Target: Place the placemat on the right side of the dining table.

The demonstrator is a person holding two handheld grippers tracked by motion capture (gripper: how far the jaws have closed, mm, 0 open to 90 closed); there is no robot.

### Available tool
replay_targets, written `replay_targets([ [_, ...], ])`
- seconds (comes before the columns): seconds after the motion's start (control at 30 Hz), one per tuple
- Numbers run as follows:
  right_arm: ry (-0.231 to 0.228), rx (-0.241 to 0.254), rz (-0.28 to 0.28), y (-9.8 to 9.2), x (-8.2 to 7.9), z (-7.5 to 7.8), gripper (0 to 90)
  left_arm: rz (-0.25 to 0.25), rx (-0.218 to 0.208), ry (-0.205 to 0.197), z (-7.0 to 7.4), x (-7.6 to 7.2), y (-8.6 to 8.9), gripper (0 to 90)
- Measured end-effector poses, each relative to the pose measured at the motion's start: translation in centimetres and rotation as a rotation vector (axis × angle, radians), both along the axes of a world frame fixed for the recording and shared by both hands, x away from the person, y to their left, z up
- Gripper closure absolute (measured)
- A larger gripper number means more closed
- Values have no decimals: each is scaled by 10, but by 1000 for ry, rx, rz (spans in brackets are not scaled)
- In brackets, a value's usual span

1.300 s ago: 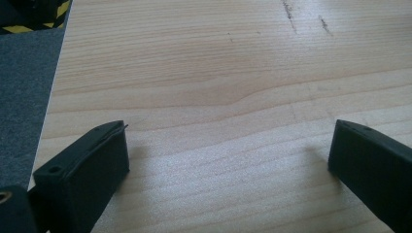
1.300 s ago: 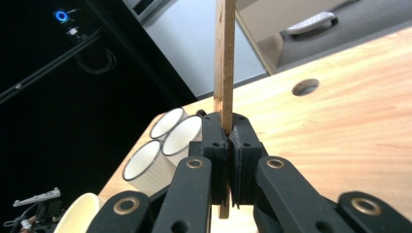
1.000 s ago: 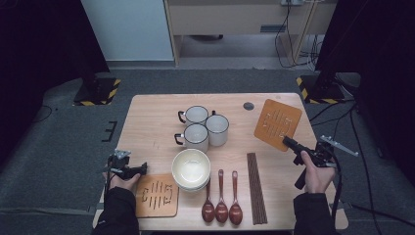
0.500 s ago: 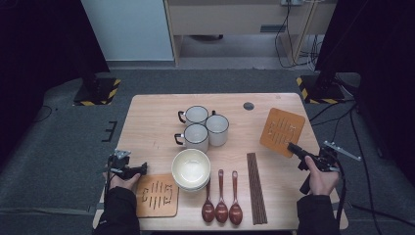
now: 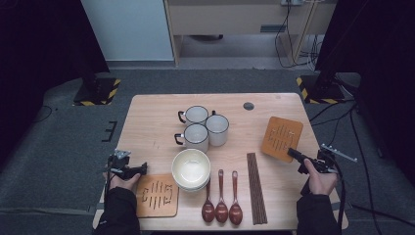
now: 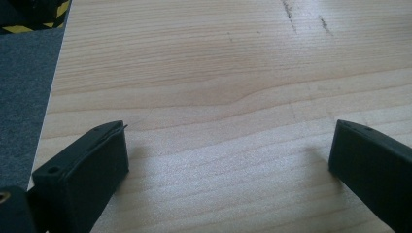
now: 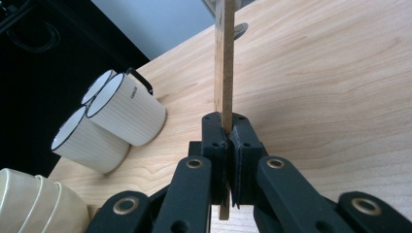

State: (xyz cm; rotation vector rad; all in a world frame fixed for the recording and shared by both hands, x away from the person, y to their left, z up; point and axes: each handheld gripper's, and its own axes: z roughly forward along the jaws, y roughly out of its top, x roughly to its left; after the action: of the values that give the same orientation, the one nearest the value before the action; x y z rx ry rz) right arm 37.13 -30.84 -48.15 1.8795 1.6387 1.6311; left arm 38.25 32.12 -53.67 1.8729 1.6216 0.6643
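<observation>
Landmark for all places: the stack of cream bowls (image 5: 191,169) near the middle of the table's (image 5: 156,122) near half.

Right gripper (image 5: 293,153): jaws pressed together on the near edge of a slotted wooden trivet (image 5: 281,138). In the right gripper view the trivet (image 7: 224,63) stands edge-on between the two black pads (image 7: 214,141), clamped thin side up, running away from the camera. In the high view this trivet sits well to the right of the bowls, near the table's right edge. Whether its far end rests on the wood or hangs just above it, I cannot tell.

Left gripper (image 5: 139,169): jaws spread wide, nothing between them. The left gripper view shows bare tabletop (image 6: 218,97) between the two pads (image 6: 87,170). It is held low, just left of the bowls and pointing toward them.

Second wooden trivet (image 5: 156,195): flat on the table, touching or just beside the bowls on their near-left side, and right by the left hand (image 5: 122,182).

Three white mugs (image 5: 201,126): clustered just beyond the bowls; the right gripper view shows them (image 7: 114,116) close together.

Three dark wooden spoons (image 5: 221,198): side by side just to the near-right of the bowls, bowl ends toward the person.

Bundle of dark chopsticks (image 5: 256,187): lying lengthwise right of the spoons, between the bowls and the right hand (image 5: 320,182).
</observation>
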Motion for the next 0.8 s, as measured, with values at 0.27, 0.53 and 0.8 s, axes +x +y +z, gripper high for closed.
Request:
replay_targets([
  [0.27, 25, -15, -3, -2, 2, -6, 871, 0, 0, 0, 0, 0, 0, 0],
  [0.53, 42, -4, -11, -4, 2, -11, 867, -1, 2, 0, 0, 0, 0, 0],
  [0.8, 65, -22, -35, -8, 3, -17, 791, -2, 2, 0, 0, -1, 0, 0],
])
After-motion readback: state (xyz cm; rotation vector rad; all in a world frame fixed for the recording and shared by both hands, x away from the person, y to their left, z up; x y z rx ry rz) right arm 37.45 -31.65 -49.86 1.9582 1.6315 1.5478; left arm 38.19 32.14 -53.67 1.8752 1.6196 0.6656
